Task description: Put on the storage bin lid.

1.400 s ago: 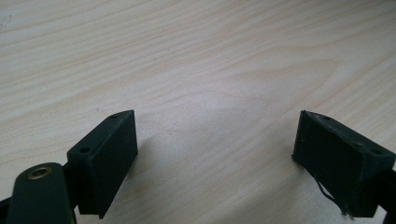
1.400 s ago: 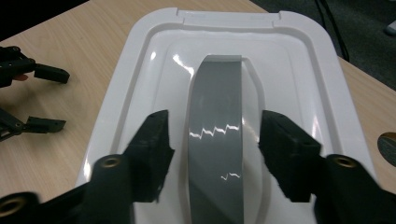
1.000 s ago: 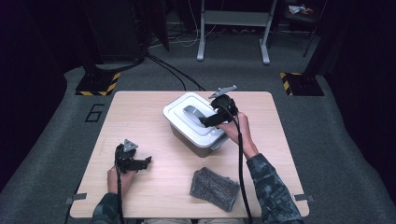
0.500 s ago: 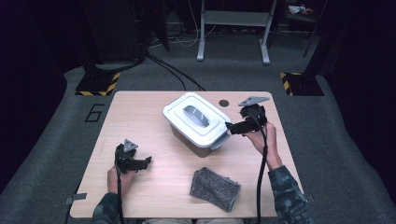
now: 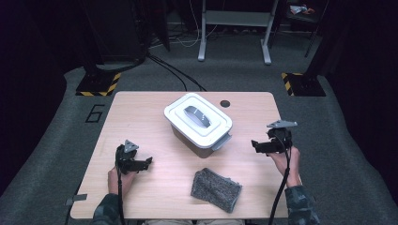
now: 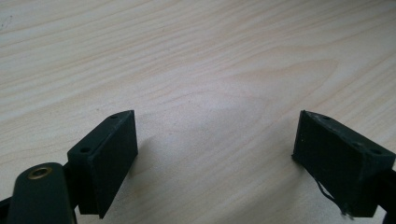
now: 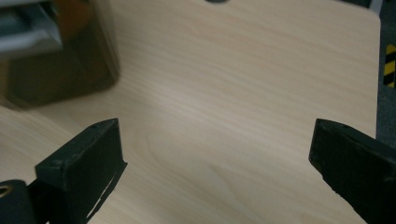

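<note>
The high view is showing the whole table: a white lidded box sitting mid-table, a grey cloth lying near the front edge, the left gripper resting low at the left and the right gripper hanging at the right edge. The right gripper view is giving what that view cannot: the box close up, blurred, its brown-tinted wall and grey latch lying ahead of and beyond the left jaw, well clear of the gap, with its top cut off by the frame. The box is standing apart from both grippers, nearer the right one, whose jaws are pointing toward it. Both pairs of jaws are standing wide apart with bare wood between them and nothing in their grip. The left gripper view is offering wood grain between its own spread jaws. What the box is holding is hidden under its lid. The cloth is lying between the two grippers, nearer the person, touching neither.
</note>
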`<state>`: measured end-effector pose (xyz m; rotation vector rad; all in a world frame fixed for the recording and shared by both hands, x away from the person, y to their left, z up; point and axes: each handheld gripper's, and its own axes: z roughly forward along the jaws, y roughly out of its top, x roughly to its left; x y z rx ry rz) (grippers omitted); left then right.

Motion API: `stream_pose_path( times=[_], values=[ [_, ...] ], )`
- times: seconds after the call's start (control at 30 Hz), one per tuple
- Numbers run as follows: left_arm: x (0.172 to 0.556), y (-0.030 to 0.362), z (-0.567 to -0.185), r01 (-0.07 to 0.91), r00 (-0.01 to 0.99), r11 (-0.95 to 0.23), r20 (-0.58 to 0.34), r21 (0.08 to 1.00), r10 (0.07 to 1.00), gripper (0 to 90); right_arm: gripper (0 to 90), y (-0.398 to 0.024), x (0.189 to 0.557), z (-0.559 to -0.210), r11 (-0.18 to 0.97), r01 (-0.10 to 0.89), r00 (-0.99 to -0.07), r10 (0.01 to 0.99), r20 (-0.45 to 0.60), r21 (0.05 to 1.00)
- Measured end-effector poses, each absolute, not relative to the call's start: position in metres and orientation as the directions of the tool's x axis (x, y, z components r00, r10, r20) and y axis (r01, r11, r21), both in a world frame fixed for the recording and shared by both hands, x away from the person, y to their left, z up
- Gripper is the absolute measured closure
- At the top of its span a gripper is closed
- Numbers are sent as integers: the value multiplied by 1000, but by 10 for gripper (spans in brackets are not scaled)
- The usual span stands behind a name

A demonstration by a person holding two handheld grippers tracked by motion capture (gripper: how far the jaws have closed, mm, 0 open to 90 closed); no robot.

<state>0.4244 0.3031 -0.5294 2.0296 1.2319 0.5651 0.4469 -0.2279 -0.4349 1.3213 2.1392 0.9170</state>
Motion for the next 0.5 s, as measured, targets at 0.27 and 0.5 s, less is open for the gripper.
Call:
stream_pose_path(
  times=[0.27, 0.5],
  values=[
    [424, 303, -529, 591, 455, -314, 14, 743, 890, 131, 24, -247, 424, -498, 297, 669, -358, 932, -55, 681],
    [424, 303, -529, 592, 451, -313, 16, 743, 892, 131, 4, -254, 412, -523, 276, 664, -340, 939, -48, 695]
  ],
)
